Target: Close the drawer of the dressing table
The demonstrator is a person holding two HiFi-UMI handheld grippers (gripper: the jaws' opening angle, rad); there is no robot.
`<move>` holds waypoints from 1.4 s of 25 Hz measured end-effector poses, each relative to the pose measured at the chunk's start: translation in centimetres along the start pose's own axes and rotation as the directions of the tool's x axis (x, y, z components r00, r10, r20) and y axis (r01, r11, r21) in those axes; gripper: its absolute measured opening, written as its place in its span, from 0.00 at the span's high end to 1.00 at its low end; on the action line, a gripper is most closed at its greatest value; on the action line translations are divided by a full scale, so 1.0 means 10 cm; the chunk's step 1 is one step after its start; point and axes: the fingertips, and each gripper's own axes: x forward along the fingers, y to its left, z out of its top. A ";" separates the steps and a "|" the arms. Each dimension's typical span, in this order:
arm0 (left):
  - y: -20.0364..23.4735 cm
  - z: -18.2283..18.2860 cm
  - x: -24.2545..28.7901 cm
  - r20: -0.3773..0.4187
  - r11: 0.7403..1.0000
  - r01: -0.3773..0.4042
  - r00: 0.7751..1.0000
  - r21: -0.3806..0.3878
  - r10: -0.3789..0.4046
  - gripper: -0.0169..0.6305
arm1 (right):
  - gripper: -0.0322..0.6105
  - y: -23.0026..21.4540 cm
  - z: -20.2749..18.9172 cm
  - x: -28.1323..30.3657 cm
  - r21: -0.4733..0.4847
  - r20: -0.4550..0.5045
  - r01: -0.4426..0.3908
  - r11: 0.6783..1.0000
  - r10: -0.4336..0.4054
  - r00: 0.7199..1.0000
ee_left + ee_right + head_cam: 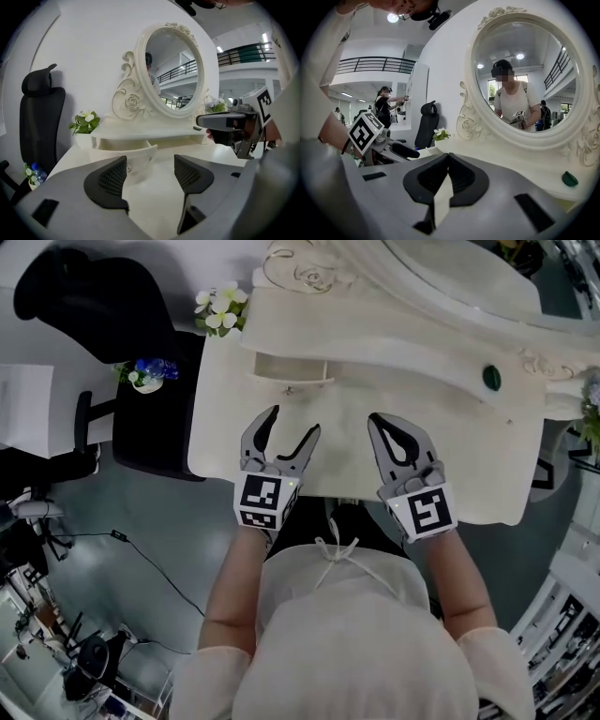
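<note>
**Inspector:** Where is the drawer sitting?

**Assistant:** It is standing open under the raised shelf at the far left of the dressing table. Its front is projecting toward the near side, with the small knob facing the person.

**Inspector:** And the left gripper?

**Assistant:** It is being held over the tabletop, just near of the drawer and apart from it. Its jaws are standing released and spread wide, with nothing between them. The drawer front is showing beyond the gap.

**Inspector:** The right gripper?

**Assistant:** It is being held to the right, over bare tabletop. Its jaws are clenching together on nothing.

**Inspector:** Other items?

**Assistant:** A green object is lying on the shelf at the far right. A flower pot is standing at the far left corner, near a black chair.
</note>
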 end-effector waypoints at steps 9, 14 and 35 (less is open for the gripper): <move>0.32 -0.29 0.41 -0.049 0.998 -0.030 0.998 -0.047 0.028 0.49 | 0.94 -0.17 -0.14 0.29 0.013 0.002 0.037 0.999 -0.037 0.999; 0.42 -0.33 0.52 -0.070 0.995 -0.080 0.995 -0.056 0.076 0.65 | 0.94 -0.26 -0.19 0.32 0.003 0.035 0.034 0.999 -0.034 0.999; 0.57 -0.26 0.63 -0.102 0.995 -0.100 0.990 -0.008 0.099 0.81 | 0.94 -0.29 -0.26 0.43 0.036 0.010 0.035 0.999 -0.035 0.999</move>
